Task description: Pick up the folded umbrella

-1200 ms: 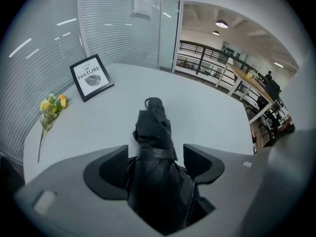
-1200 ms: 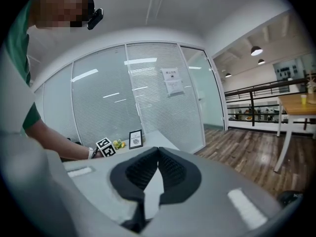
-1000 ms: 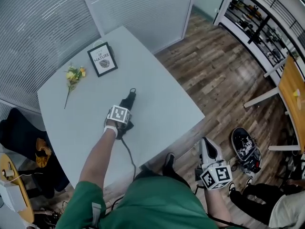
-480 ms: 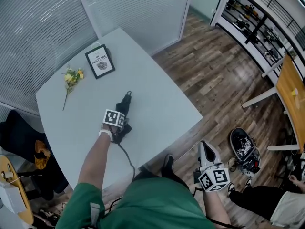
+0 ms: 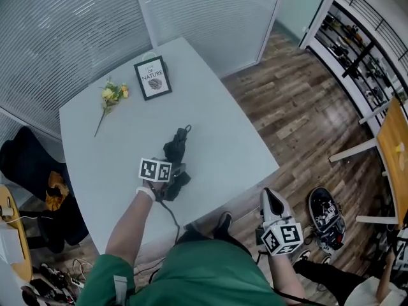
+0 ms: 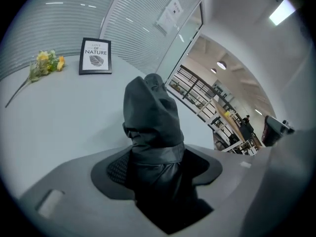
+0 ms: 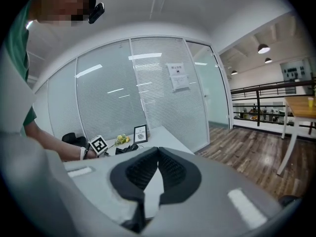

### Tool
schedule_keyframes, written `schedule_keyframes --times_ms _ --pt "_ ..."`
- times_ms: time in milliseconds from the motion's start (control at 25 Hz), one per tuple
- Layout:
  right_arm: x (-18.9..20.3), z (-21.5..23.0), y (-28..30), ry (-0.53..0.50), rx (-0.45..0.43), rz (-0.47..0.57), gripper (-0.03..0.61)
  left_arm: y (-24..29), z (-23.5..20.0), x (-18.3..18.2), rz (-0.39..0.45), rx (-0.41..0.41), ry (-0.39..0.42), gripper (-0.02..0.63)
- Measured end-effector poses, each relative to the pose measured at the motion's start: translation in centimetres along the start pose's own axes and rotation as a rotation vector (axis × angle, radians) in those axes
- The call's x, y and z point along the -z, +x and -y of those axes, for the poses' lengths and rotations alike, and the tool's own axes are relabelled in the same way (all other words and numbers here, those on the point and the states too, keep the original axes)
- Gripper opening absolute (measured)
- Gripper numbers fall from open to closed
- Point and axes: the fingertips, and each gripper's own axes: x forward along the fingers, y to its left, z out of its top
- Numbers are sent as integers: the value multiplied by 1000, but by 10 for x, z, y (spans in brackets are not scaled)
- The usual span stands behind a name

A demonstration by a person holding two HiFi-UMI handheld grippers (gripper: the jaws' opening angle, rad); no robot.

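The folded black umbrella [image 5: 174, 150] lies lengthwise on the pale grey table [image 5: 217, 126], its strap end pointing away from me. My left gripper [image 5: 173, 174] is shut on its near end. In the left gripper view the umbrella [image 6: 150, 117] fills the gap of the left gripper [image 6: 155, 167], both pads pressed against the fabric, and it rises tilted above the tabletop. My right gripper [image 5: 273, 203] hangs off the table's near right edge, shut with nothing in it. In its own view the right gripper [image 7: 158, 154] shows its tips touching.
A framed print [image 5: 153, 78] and a yellow flower stem [image 5: 111, 97] lie at the table's far left. Glass walls with blinds stand behind. A dark bag [image 5: 25, 164] sits left of the table, shoes [image 5: 328, 209] on the wood floor at right, a wooden desk [image 5: 395, 132] beyond.
My left gripper has closed on the umbrella's near end and drawn it up and toward me, tilting it. The right gripper has shifted only slightly.
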Motion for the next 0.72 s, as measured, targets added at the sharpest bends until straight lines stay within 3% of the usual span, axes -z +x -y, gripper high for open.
schedule_keyframes --times_ms 320,720 --pt "-10 -13 14 -34 -55 -5 4 -49 46 -17 210 109 -83 301" --pt "-34 -32 29 -93 -107 26 4 -131 102 -55 469 174 -101 301"
